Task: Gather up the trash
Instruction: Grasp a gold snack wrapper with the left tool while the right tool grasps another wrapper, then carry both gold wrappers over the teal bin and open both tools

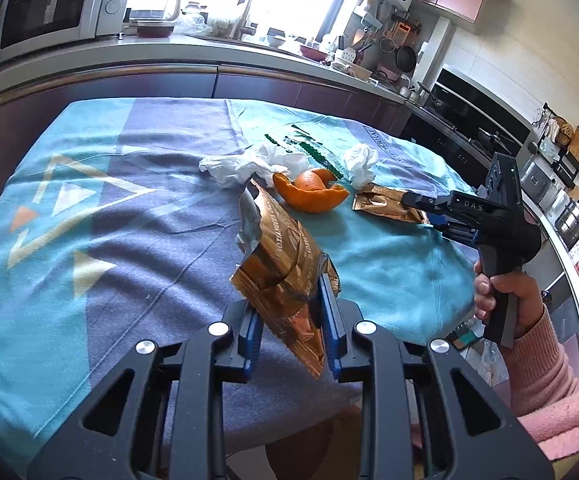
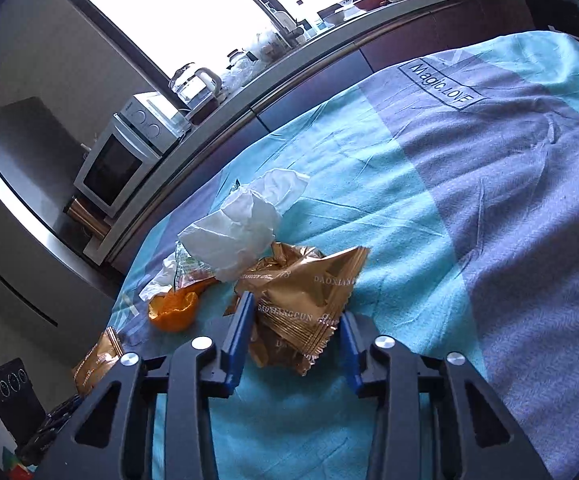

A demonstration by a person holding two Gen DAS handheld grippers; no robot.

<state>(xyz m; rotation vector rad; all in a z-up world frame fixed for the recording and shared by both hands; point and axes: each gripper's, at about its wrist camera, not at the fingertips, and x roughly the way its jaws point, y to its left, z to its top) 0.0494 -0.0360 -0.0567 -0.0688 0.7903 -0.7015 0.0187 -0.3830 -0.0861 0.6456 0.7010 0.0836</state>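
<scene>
Left gripper (image 1: 291, 328) is pinching a crumpled gold wrapper (image 1: 281, 264), lifting it off the blue cloth-covered tabletop (image 1: 129, 220); the wrapper's long axis is running from the pads up and away, torn mouth pointing far-left. Right gripper (image 2: 295, 340) is straddling a second gold wrapper (image 2: 309, 300) lying on the cloth, long axis slanting near-left to far-right; whether the blue pads are pressing it, I cannot tell. Orange peel (image 1: 309, 192) and white tissues (image 1: 245, 166) are lying just beyond, mid-tabletop.
</scene>
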